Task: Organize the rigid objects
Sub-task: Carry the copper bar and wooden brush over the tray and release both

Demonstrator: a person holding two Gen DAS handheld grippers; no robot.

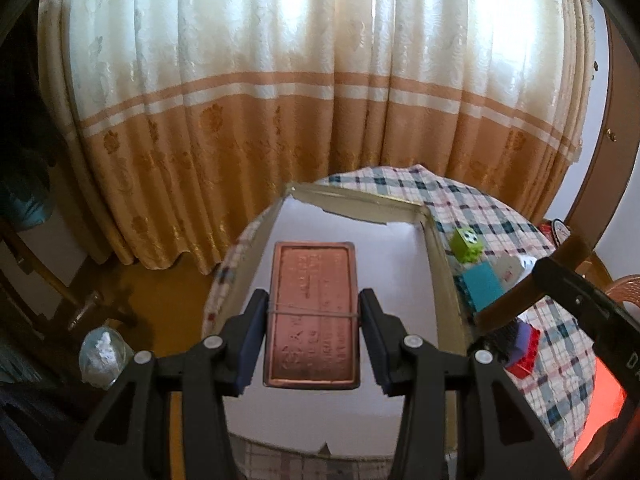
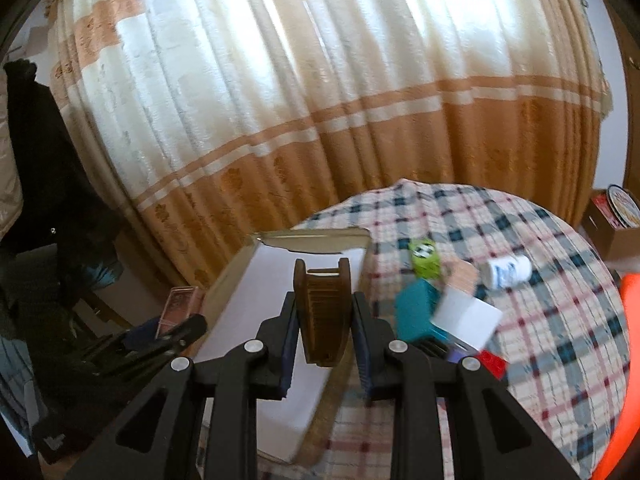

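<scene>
Checked tablecloth, left tongs clamp copper tin lengthwise, right tongs clamp comb lengthwise

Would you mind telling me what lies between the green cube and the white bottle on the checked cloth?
Only bare checked cloth lies between the green cube and the white bottle, as the right wrist view shows.

The left gripper clamps a copper tin, apparently above the white-lined box.
</scene>
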